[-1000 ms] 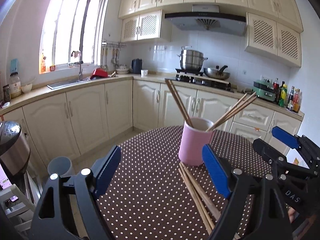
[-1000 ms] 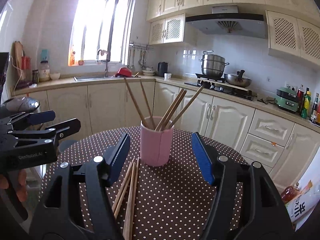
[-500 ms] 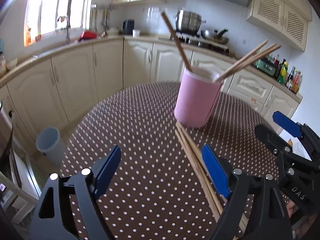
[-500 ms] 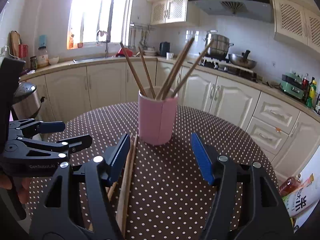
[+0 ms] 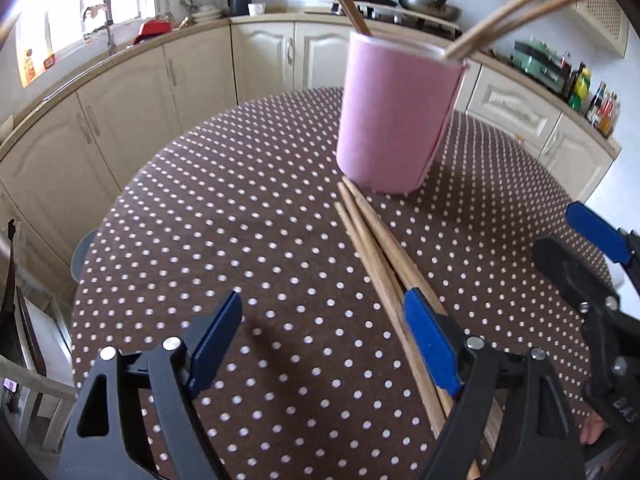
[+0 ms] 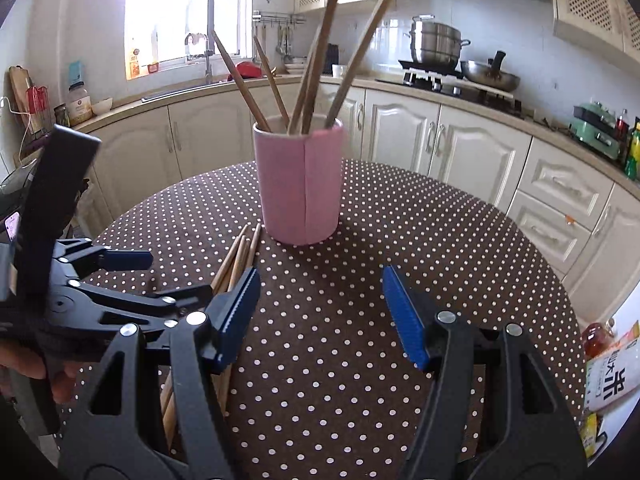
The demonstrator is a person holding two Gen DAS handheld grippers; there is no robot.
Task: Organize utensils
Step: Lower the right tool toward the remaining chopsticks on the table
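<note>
A pink cup [image 5: 396, 120] [image 6: 301, 180] stands on the round dotted table [image 5: 240, 220] and holds several wooden chopsticks [image 6: 316, 60]. A bundle of loose chopsticks [image 5: 380, 256] [image 6: 236, 256] lies flat on the cloth in front of the cup. My left gripper [image 5: 324, 332] is open and low over the table; its right finger [image 5: 428, 336] is over the bundle. My right gripper [image 6: 320, 304] is open and empty, with the bundle under its left finger [image 6: 236, 312]. Each gripper shows in the other's view, the right [image 5: 584, 264] and the left [image 6: 120, 280].
Cream kitchen cabinets and a counter [image 6: 460, 132] ring the table, with a sink [image 5: 108, 40], a stove with pots [image 6: 440, 48] and bottles [image 5: 600, 100]. A grey bin [image 5: 82, 252] stands on the floor at left. Packets [image 6: 612, 376] lie at the table's right.
Both grippers have dropped and moved closer to the table and the cup. The left gripper now hangs over the loose chopsticks. Both stay open.
</note>
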